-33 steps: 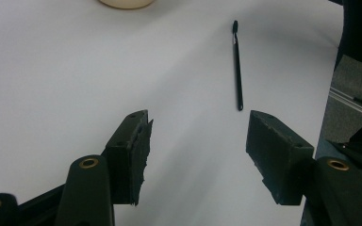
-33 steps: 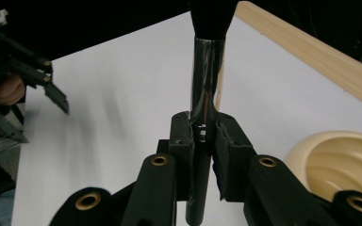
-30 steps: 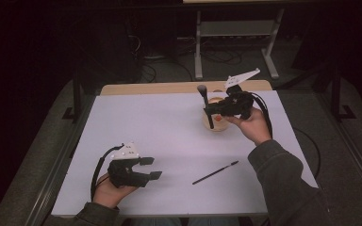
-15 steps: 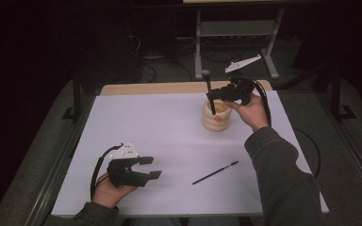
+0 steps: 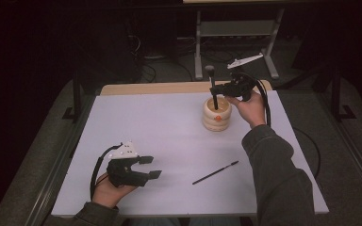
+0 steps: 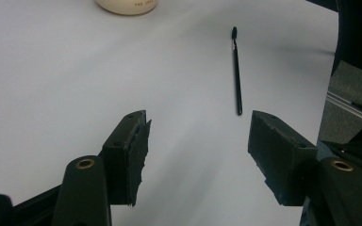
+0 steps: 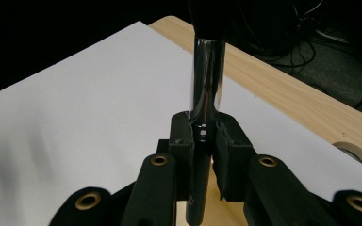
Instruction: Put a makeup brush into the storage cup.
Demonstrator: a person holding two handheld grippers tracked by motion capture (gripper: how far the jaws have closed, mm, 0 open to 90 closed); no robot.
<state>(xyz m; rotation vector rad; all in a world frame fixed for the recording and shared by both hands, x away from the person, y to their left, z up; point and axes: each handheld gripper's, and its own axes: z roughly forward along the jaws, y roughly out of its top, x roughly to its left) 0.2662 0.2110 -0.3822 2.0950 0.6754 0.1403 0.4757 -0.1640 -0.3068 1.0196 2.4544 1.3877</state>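
Note:
A cream ribbed holder [image 5: 216, 117] stands at the back right of the white table [image 5: 169, 127]. My right gripper [image 5: 217, 90] is shut on a thick black brush [image 5: 213, 89], held upright with its lower end at the holder's mouth. The right gripper view shows the glossy handle [image 7: 207, 70] clamped between the jaws of the right gripper [image 7: 202, 136]. My left gripper [image 5: 151, 167] rests open at the front left, nothing between its jaws. A thin black brush [image 5: 215, 172] lies flat at the front centre, also ahead of the left gripper [image 6: 198, 146] as the thin brush [image 6: 236, 70], with the holder [image 6: 126, 4] beyond.
A bare wooden strip [image 5: 160, 88] runs along the table's back edge. Behind it stand a metal frame [image 5: 235, 33] and loose cables on the dark floor. The right gripper's cable [image 5: 266, 108] hangs beside the forearm.
My right gripper has risen and moved back with the thick brush, which now stands upright over the holder. The left gripper and thin brush stay put.

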